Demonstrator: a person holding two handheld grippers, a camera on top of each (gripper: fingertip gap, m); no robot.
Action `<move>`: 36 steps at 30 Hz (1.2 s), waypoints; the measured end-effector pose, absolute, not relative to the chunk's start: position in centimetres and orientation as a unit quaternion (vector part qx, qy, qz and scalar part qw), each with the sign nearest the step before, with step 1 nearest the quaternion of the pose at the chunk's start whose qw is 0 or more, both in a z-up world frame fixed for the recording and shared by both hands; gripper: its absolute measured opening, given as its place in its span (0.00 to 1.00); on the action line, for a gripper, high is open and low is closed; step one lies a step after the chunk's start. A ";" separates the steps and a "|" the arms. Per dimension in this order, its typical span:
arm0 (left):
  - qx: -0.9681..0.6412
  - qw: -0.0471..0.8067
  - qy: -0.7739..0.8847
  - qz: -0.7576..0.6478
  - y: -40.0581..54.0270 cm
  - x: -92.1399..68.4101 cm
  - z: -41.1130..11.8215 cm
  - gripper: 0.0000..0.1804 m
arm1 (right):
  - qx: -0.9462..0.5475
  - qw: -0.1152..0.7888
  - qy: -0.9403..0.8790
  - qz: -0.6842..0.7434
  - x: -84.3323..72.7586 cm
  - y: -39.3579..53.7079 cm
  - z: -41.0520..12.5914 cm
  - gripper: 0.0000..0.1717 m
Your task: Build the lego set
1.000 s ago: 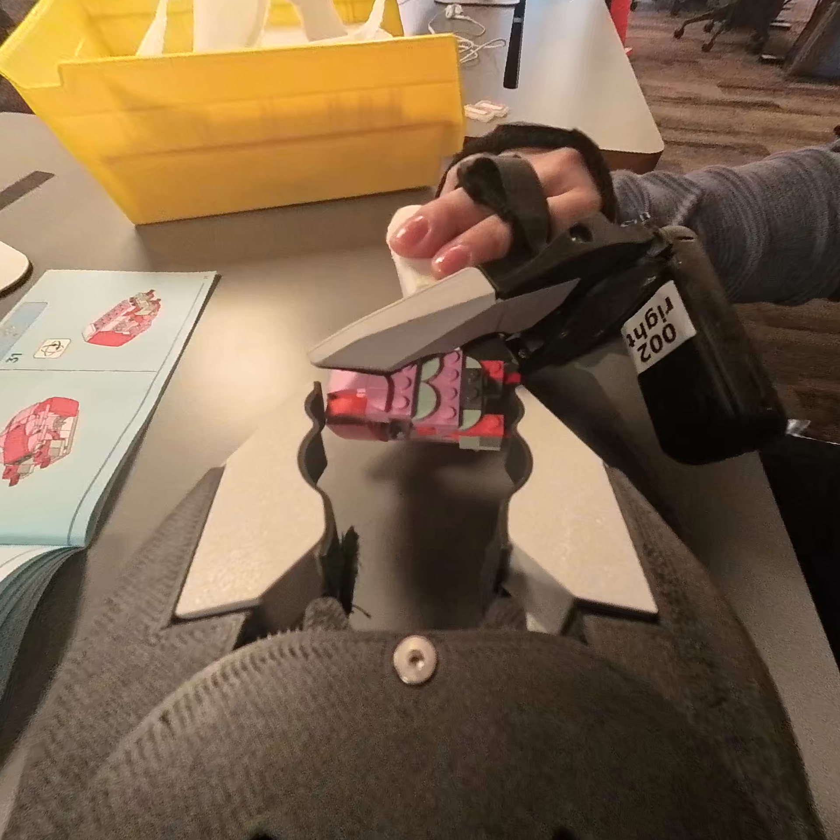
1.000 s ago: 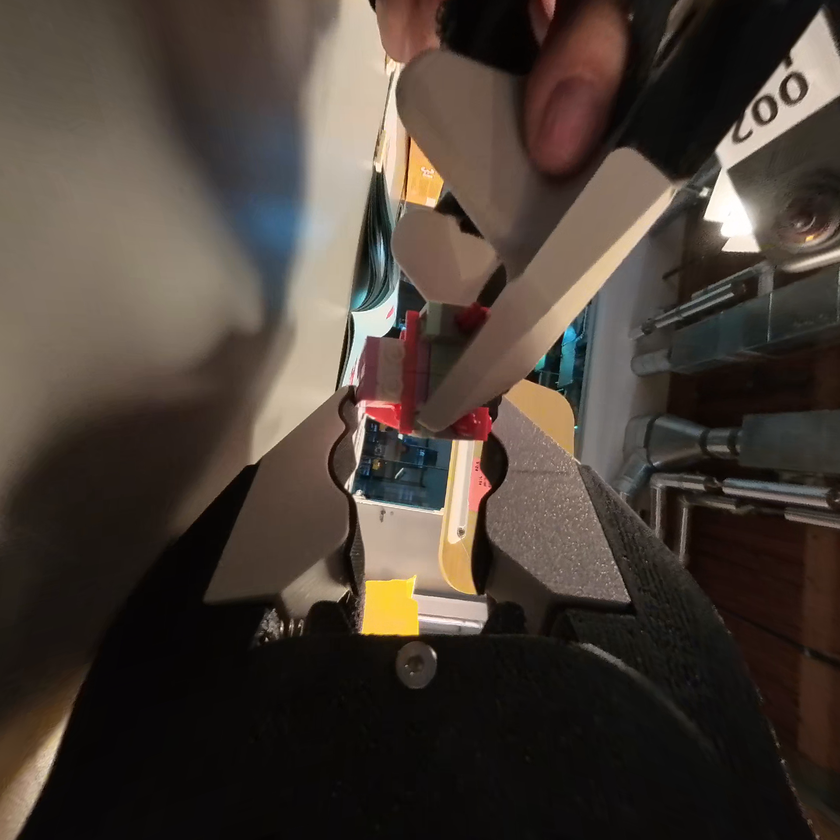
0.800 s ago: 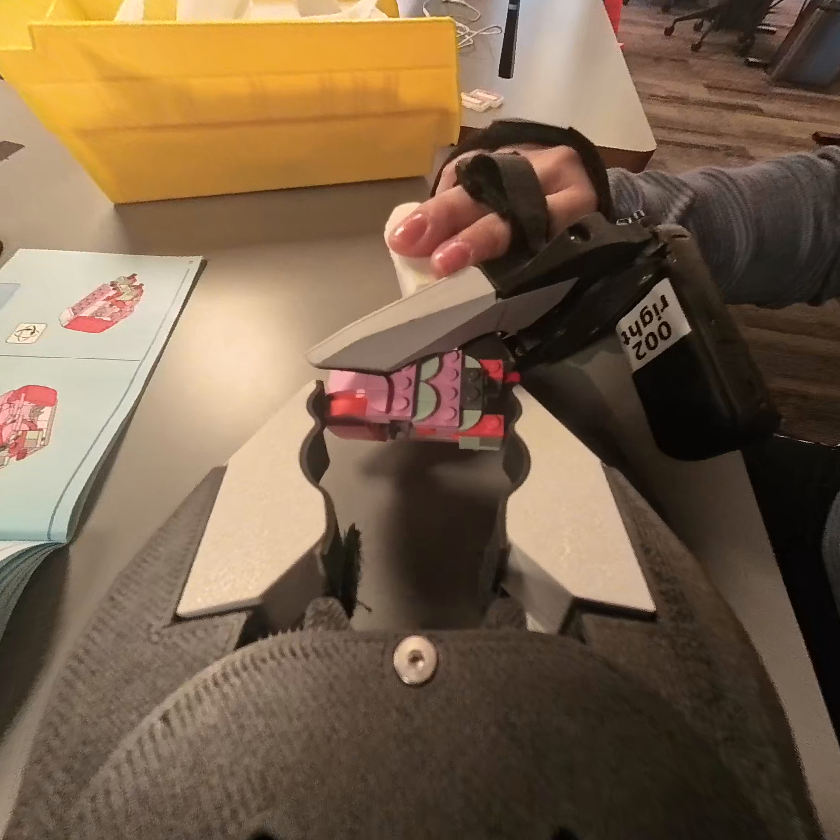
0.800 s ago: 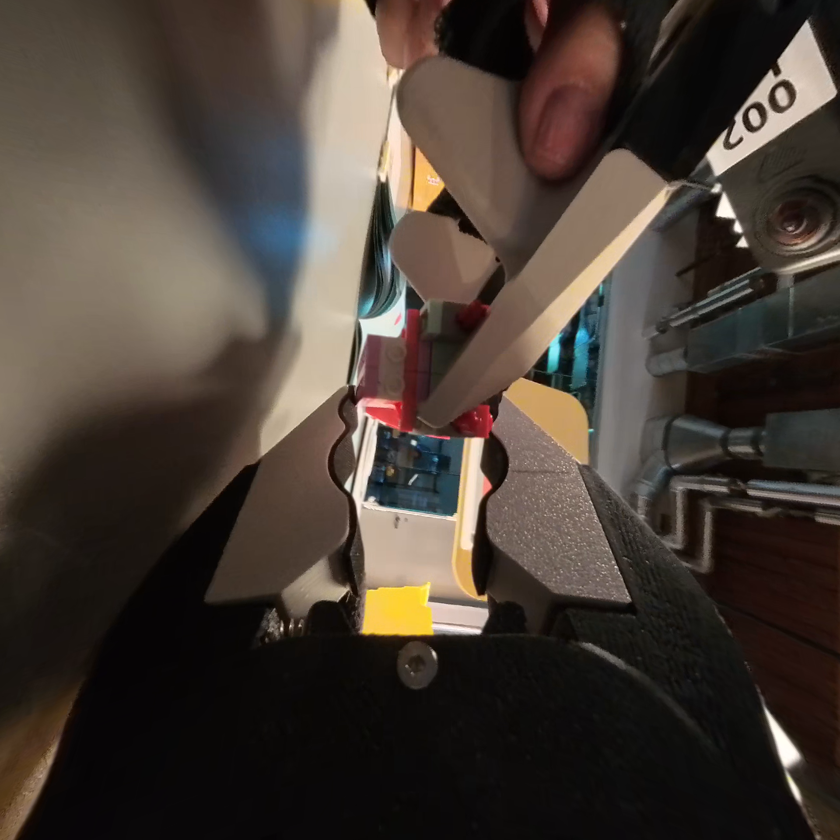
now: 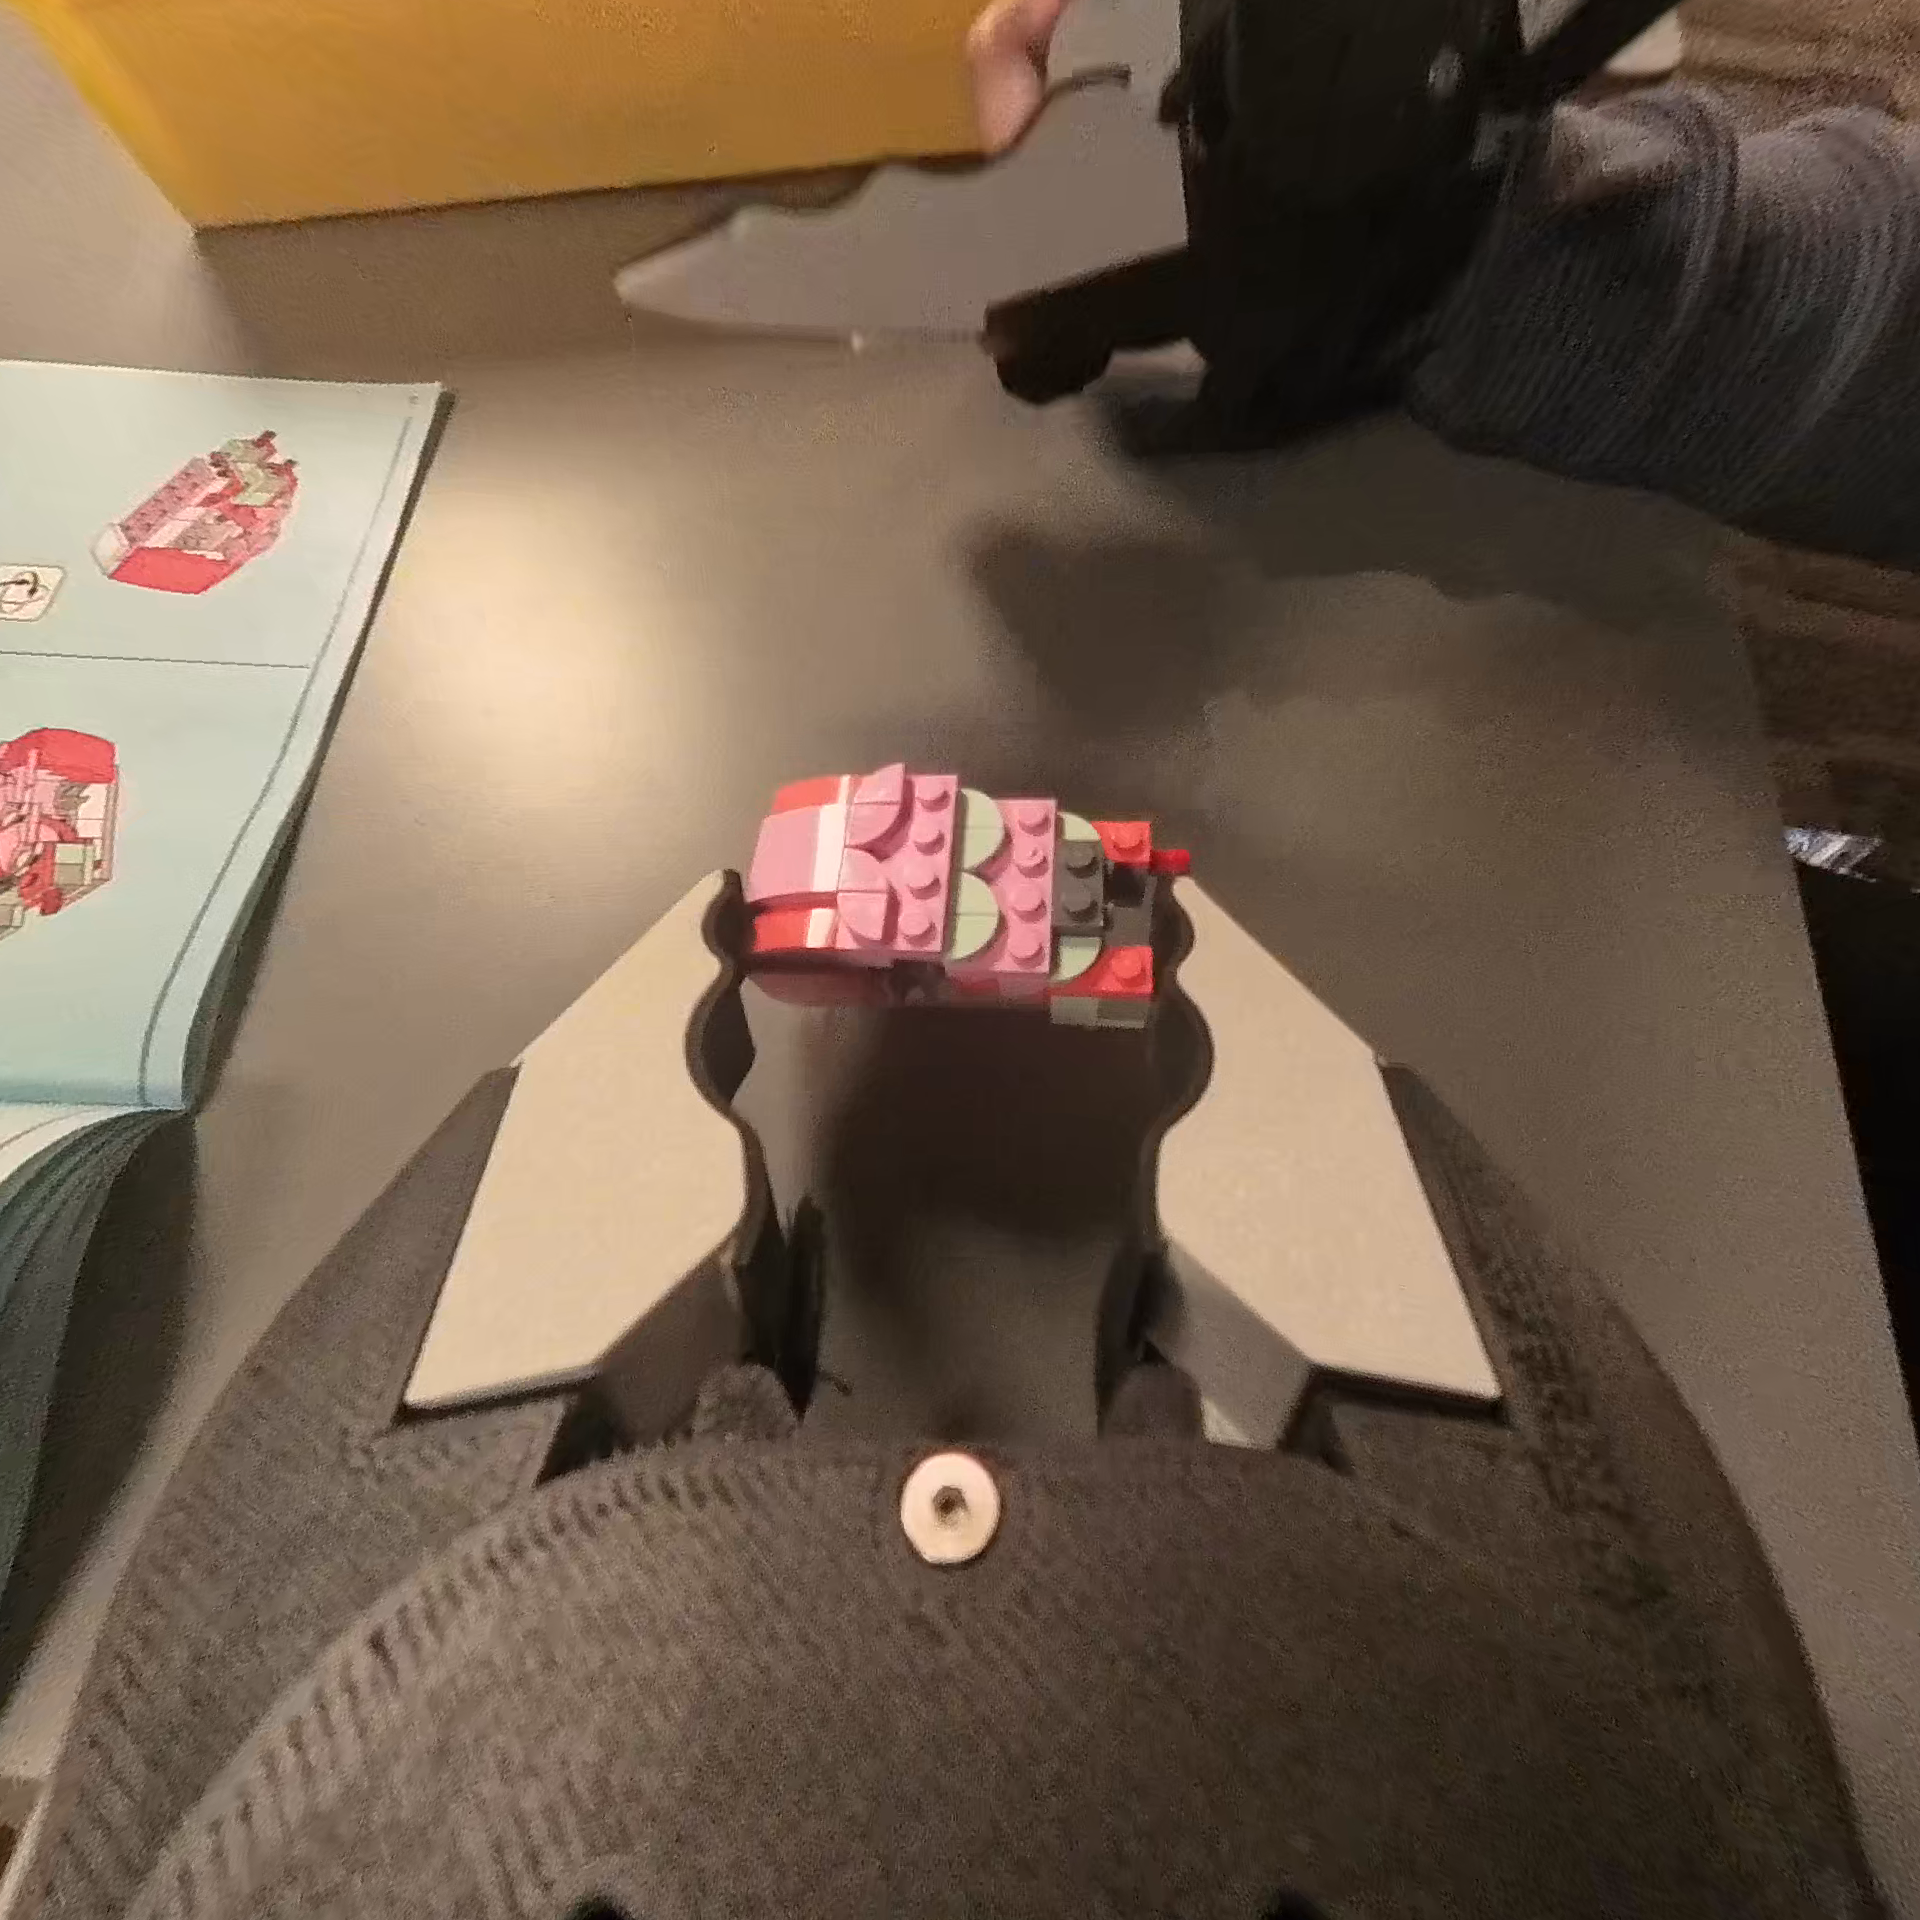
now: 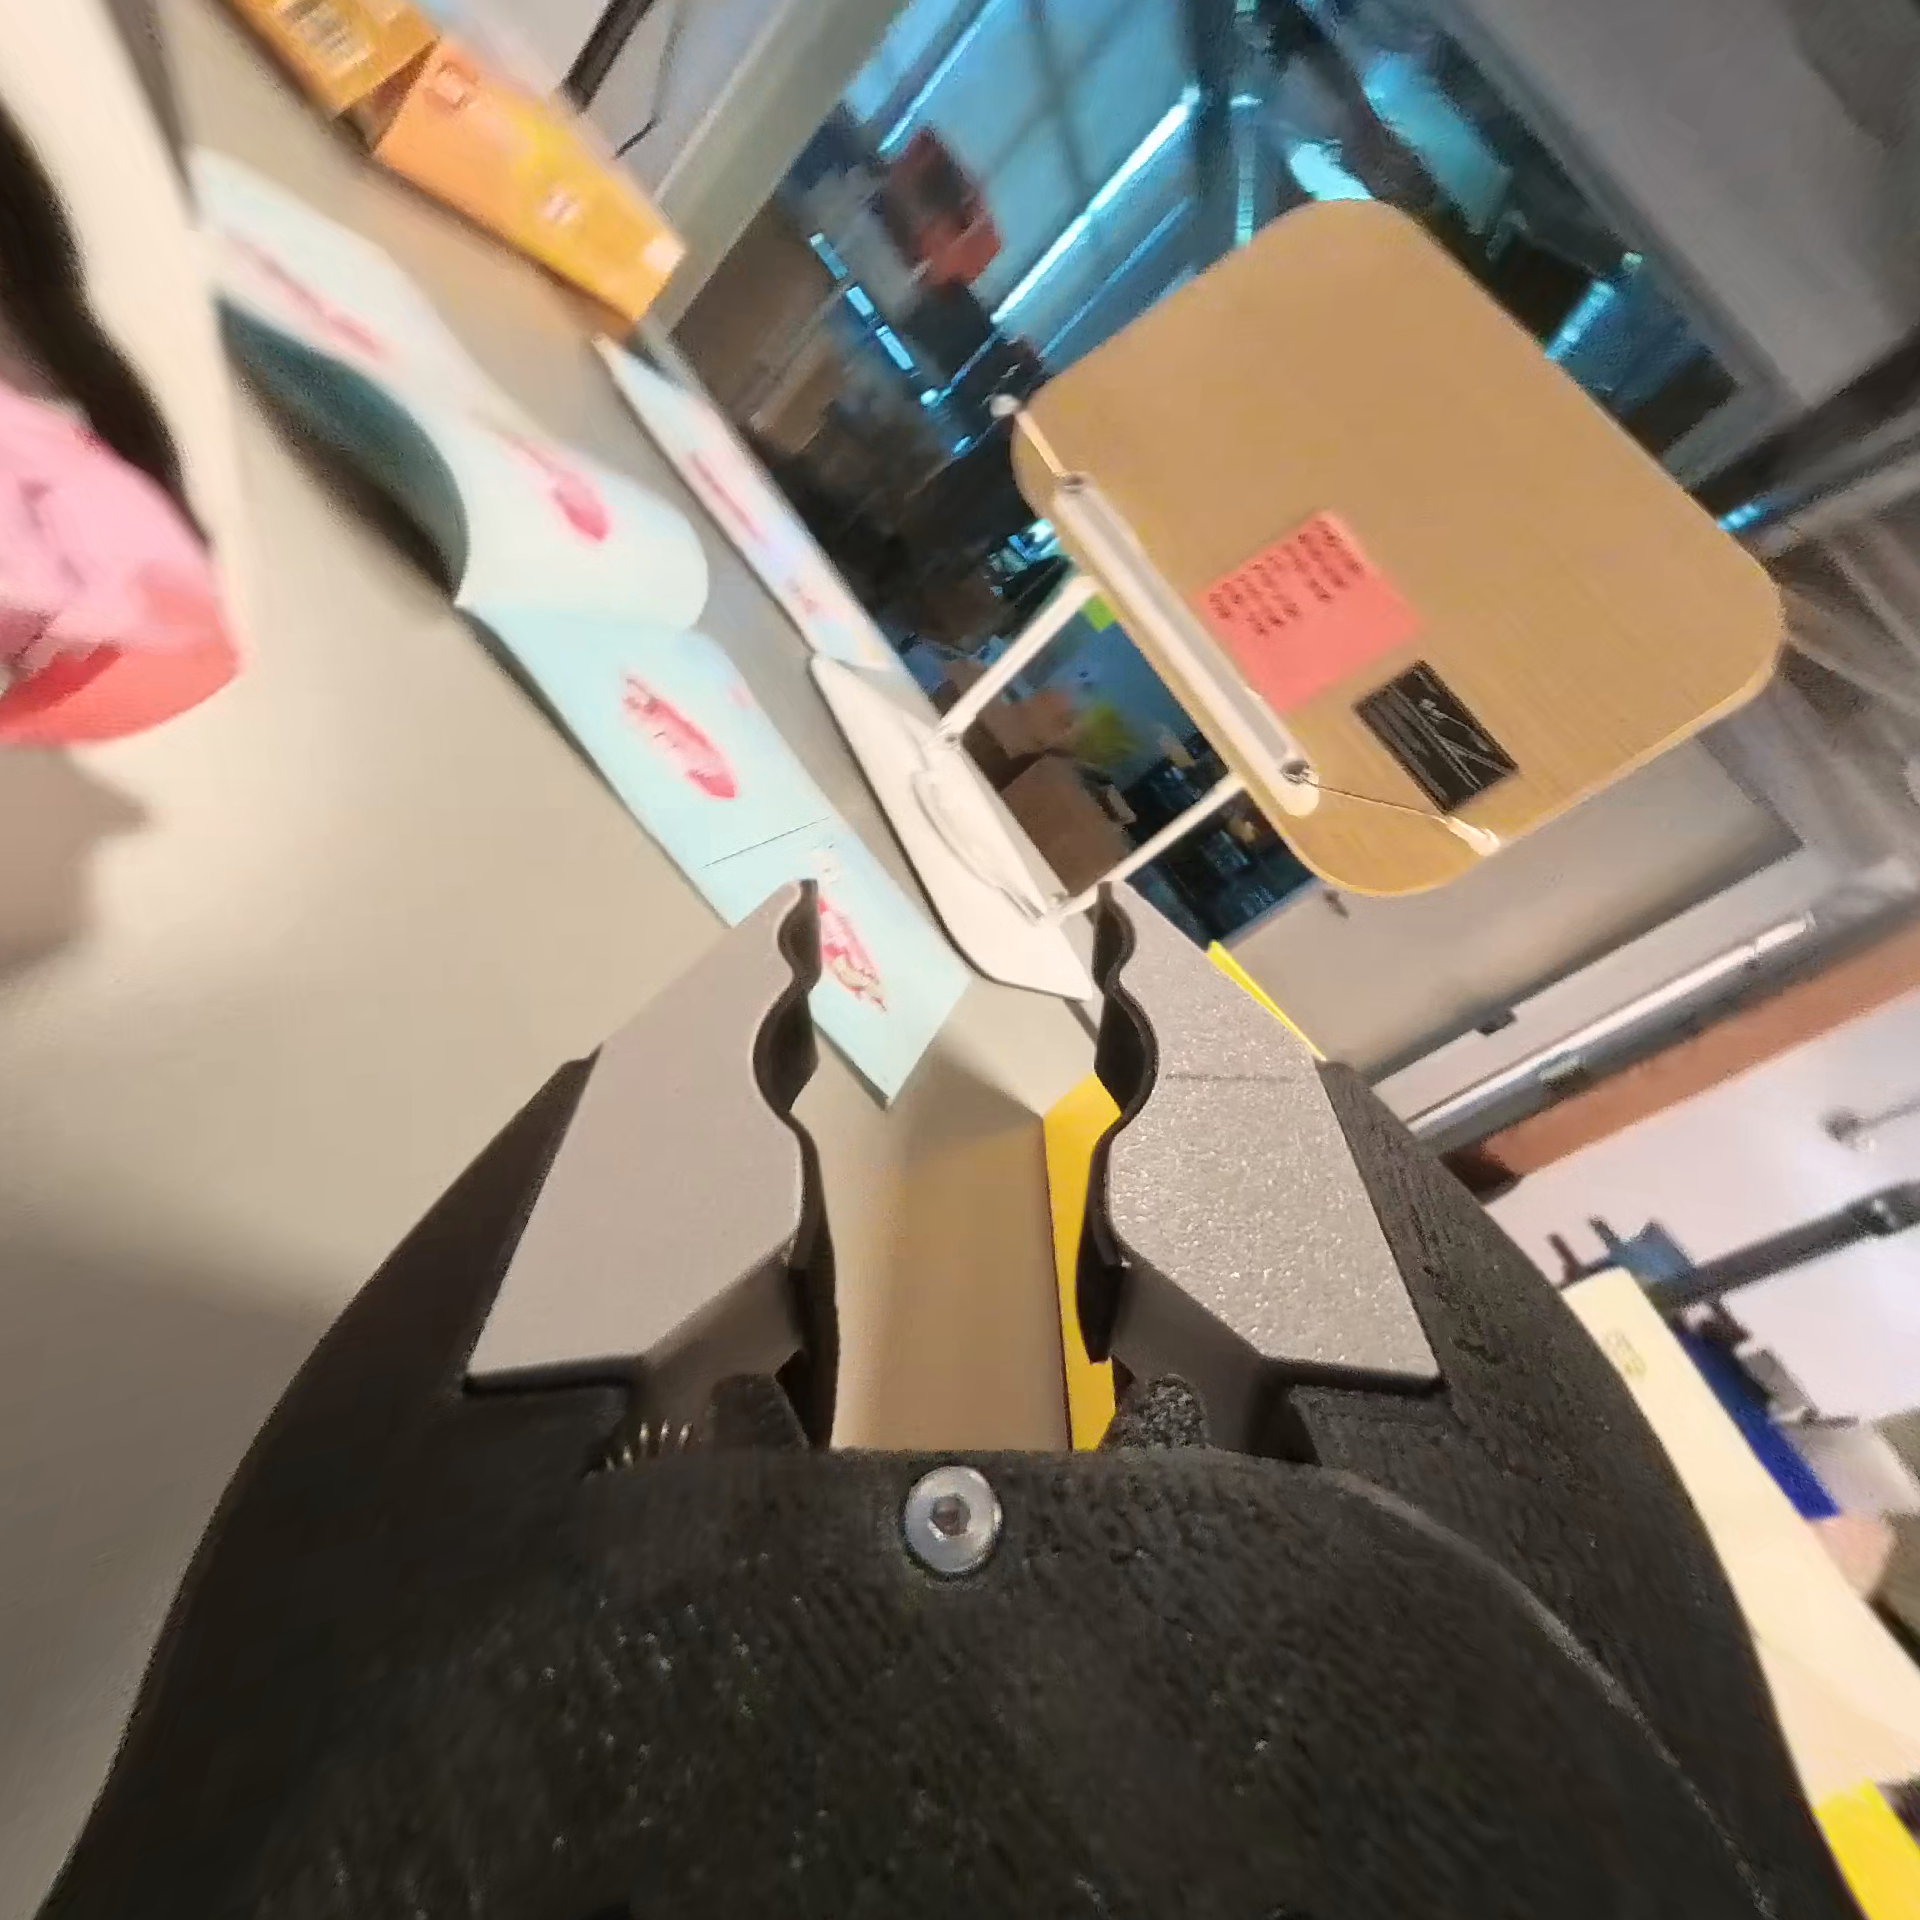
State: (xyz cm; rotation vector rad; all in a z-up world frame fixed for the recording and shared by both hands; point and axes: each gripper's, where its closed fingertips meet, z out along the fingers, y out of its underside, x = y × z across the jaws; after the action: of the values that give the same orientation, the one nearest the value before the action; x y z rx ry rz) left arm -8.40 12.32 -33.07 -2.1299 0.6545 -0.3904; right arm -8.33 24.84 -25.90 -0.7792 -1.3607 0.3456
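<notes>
The brick model (image 5: 951, 902), pink, red and grey, sits clamped between the fingertips of the left hand-held gripper (image 5: 954, 935), lengthwise across the gap, both pads pressing on its ends; it hangs above the bench (image 5: 623, 582), its shadow beneath. I judge it light and rigid, but made of pressed-together pieces, so fragile at the seams; the small red stud at its right end looks easiest to knock off; the flat ends or long sides seem the safest hold. The right hand-held gripper (image 6: 951, 935) stands apart with nothing between its fingers, well clear of the model; an open booklet (image 5: 156, 727) lies to the left; a yellow bin (image 5: 520, 104) stands beyond.
</notes>
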 end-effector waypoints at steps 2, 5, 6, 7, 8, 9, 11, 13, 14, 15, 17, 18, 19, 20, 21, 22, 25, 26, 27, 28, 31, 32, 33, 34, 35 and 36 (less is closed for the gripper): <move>-0.851 0.425 0.268 -0.154 12.3 -8.1 -33.2 0.43 | -0.356 0.698 -0.599 0.163 -8.2 25.0 -25.6 0.30; -0.848 0.428 0.274 -0.154 12.4 -7.8 -33.2 0.43 | -0.354 0.698 -0.602 0.158 -8.5 24.8 -25.8 0.29; -0.847 0.429 0.277 -0.150 12.4 -7.7 -33.3 0.43 | -0.353 0.698 -0.604 0.155 -8.5 24.8 -25.9 0.29; -0.846 0.429 0.281 -0.145 12.4 -7.7 -33.3 0.43 | -0.353 0.698 -0.604 0.155 -8.6 24.7 -25.9 0.29; -0.846 0.430 0.284 -0.140 12.4 -7.6 -33.4 0.43 | -0.353 0.698 -0.603 0.156 -8.6 24.7 -25.9 0.29; -0.846 0.430 0.287 -0.134 12.4 -7.6 -33.4 0.43 | -0.355 0.697 -0.602 0.159 -8.6 24.7 -25.9 0.29; -0.847 0.428 0.292 -0.117 12.5 -7.7 -33.5 0.43 | -0.360 0.694 -0.601 0.166 -8.5 24.8 -25.9 0.28; -0.847 0.427 0.299 -0.102 12.5 -7.7 -33.6 0.43 | -0.365 0.690 -0.599 0.178 -8.5 24.7 -25.9 0.29; -0.847 0.427 0.302 -0.097 12.5 -7.7 -33.7 0.43 | -0.366 0.689 -0.598 0.182 -8.5 24.7 -25.9 0.29; -0.847 0.427 0.303 -0.094 12.5 -7.8 -33.7 0.43 | -0.367 0.689 -0.598 0.183 -8.5 24.7 -25.9 0.29; -0.845 0.430 0.303 -0.095 12.5 -7.7 -33.7 0.43 | -0.366 0.689 -0.598 0.182 -8.4 24.7 -26.0 0.29; -0.845 0.431 0.302 -0.097 12.5 -7.7 -33.7 0.43 | -0.366 0.689 -0.599 0.180 -8.5 24.7 -26.0 0.29; -0.844 0.432 0.302 -0.098 12.5 -7.7 -33.7 0.43 | -0.365 0.689 -0.600 0.179 -8.5 24.7 -26.1 0.29; -0.844 0.432 0.301 -0.098 12.5 -7.7 -33.7 0.43 | -0.364 0.689 -0.601 0.179 -8.5 24.6 -26.1 0.29; -0.845 0.432 0.300 -0.097 12.5 -7.7 -33.7 0.43 | -0.364 0.688 -0.602 0.179 -8.5 24.6 -26.1 0.28; -0.845 0.433 0.298 -0.096 12.6 -7.7 -33.7 0.43 | -0.366 0.685 -0.604 0.181 -8.5 24.6 -26.3 0.28; -0.850 0.422 0.303 -0.084 12.6 -7.8 -34.3 0.46 | -0.376 0.676 -0.605 0.189 -8.5 24.7 -26.6 0.26; -0.850 0.422 0.304 -0.086 12.6 -7.7 -34.3 0.48 | -0.379 0.674 -0.603 0.193 -8.5 24.8 -26.6 0.26; -0.848 0.425 0.304 -0.089 12.6 -7.5 -34.1 0.49 | -0.383 0.674 -0.600 0.198 -8.4 25.0 -26.6 0.26; -0.846 0.429 0.302 -0.090 12.6 -7.5 -33.9 0.51 | -0.387 0.674 -0.595 0.203 -8.4 25.1 -26.6 0.26; -0.839 0.446 0.296 -0.097 12.7 -7.4 -33.1 0.57 | -0.396 0.681 -0.574 0.221 -8.0 25.6 -25.9 0.26; -0.836 0.450 0.295 -0.105 12.6 -7.3 -32.9 0.58 | -0.398 0.685 -0.566 0.227 -7.8 25.7 -25.6 0.26; -0.834 0.454 0.294 -0.111 12.5 -7.3 -32.6 0.59 | -0.400 0.689 -0.559 0.231 -7.7 25.9 -25.4 0.25; -0.832 0.458 0.292 -0.115 12.5 -7.3 -32.4 0.60 | -0.401 0.692 -0.553 0.233 -7.5 26.0 -25.2 0.25; -0.830 0.463 0.290 -0.118 12.5 -7.5 -32.2 0.61 | -0.401 0.696 -0.547 0.235 -7.4 26.1 -25.0 0.24; -0.826 0.470 0.287 -0.120 12.5 -7.6 -31.8 0.61 | -0.400 0.701 -0.542 0.236 -7.3 26.2 -24.8 0.23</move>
State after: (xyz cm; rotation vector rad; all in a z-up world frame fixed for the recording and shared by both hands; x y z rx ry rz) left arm -7.64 12.52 -31.85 -2.0231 0.7033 -0.2945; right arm -7.30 26.16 -24.78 -0.8903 -1.2062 0.5248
